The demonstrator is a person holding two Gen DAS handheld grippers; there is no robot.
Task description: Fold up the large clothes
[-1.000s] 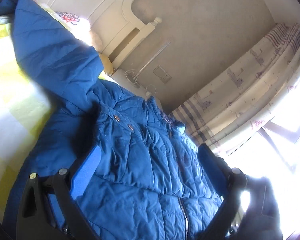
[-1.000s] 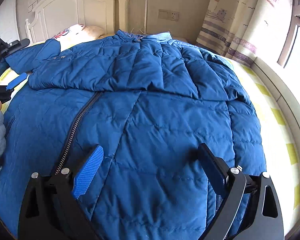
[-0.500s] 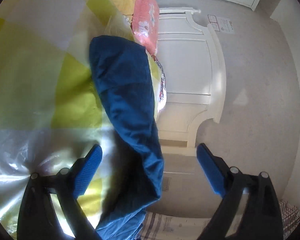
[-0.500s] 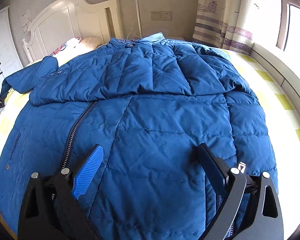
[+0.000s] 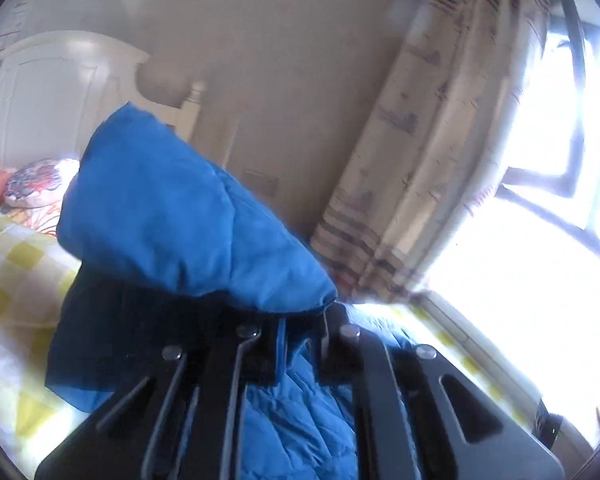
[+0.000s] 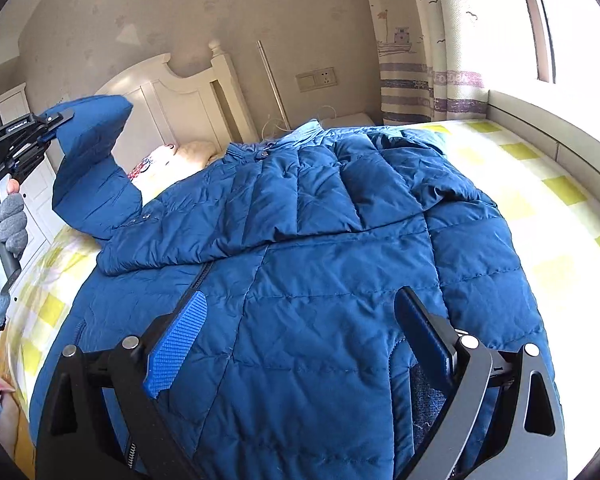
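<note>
Currently my left gripper [image 6: 58,118], upper left of the right wrist view, is clamped on the cuff end of the sleeve [image 6: 90,168] and holds it raised off the bed [image 6: 540,184]. Its jaws have just been closing, with sleeve fabric between them; in the left wrist view they stand pressed together at lower centre with blue cloth [image 5: 188,216] bunched over them. My right gripper [image 6: 300,336] is spread wide above the lower front of the jacket [image 6: 320,260], pinching nothing; whether its pads touch the cloth I cannot tell.

Progress, as I judge it: early. The jacket lies zipped and front-up across the bed, filling the centre of the right wrist view. One sleeve appears already laid across the chest. The lifted sleeve has yet to be brought over, and the body has yet to be folded.

View differences: the right wrist view gives the whole garment, the headboard [image 6: 180,100] at upper left centre, and the gloved hand [image 6: 8,216] on the left handle at the left edge. The left wrist view is blurred and shows only the sleeve close up, a patterned pillow [image 5: 40,180] at the left, and the curtain [image 5: 420,160] and window at the right.
</note>
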